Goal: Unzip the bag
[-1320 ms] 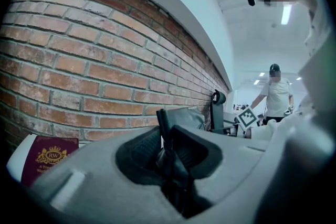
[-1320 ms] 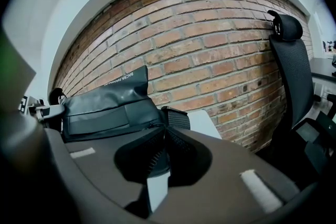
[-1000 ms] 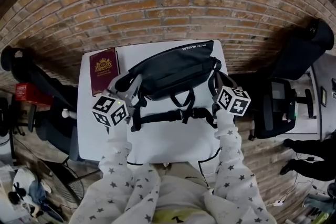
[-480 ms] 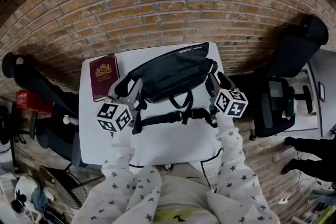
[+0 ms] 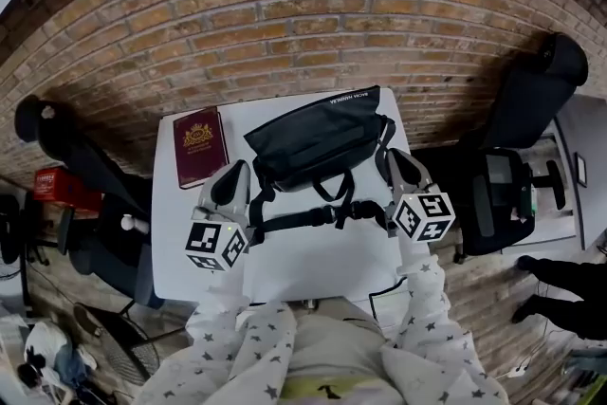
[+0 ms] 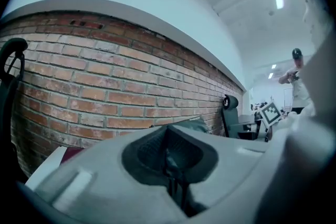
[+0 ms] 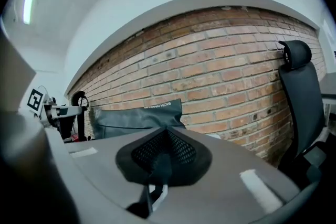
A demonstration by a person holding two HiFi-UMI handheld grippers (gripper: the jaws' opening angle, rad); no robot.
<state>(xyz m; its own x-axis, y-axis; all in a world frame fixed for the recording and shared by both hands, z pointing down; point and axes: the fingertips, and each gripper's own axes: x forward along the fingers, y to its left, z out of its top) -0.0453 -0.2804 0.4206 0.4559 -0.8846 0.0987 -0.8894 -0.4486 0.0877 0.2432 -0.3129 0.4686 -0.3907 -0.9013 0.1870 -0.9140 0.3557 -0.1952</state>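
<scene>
A black bag (image 5: 318, 136) with buckled straps lies on the white table (image 5: 313, 251), its top edge toward the brick wall. My left gripper (image 5: 237, 169) is beside the bag's left end, its jaws shut; I see nothing held. My right gripper (image 5: 388, 155) is by the bag's right end, also shut with nothing visibly held. Both point up toward the wall. In the left gripper view the shut left gripper (image 6: 169, 157) hides most of the bag (image 6: 191, 124). Beyond the right gripper (image 7: 164, 157) in the right gripper view, the bag (image 7: 139, 115) shows against the bricks.
A dark red book (image 5: 199, 145) lies on the table left of the bag. A brick wall (image 5: 303, 24) stands just behind the table. A black office chair (image 5: 531, 119) is at the right and dark gear (image 5: 57, 138) at the left. A person's legs (image 5: 560, 285) are at far right.
Both grippers have drawn back a little from the bag toward me. Their jaws stood apart half a second ago and have since come together.
</scene>
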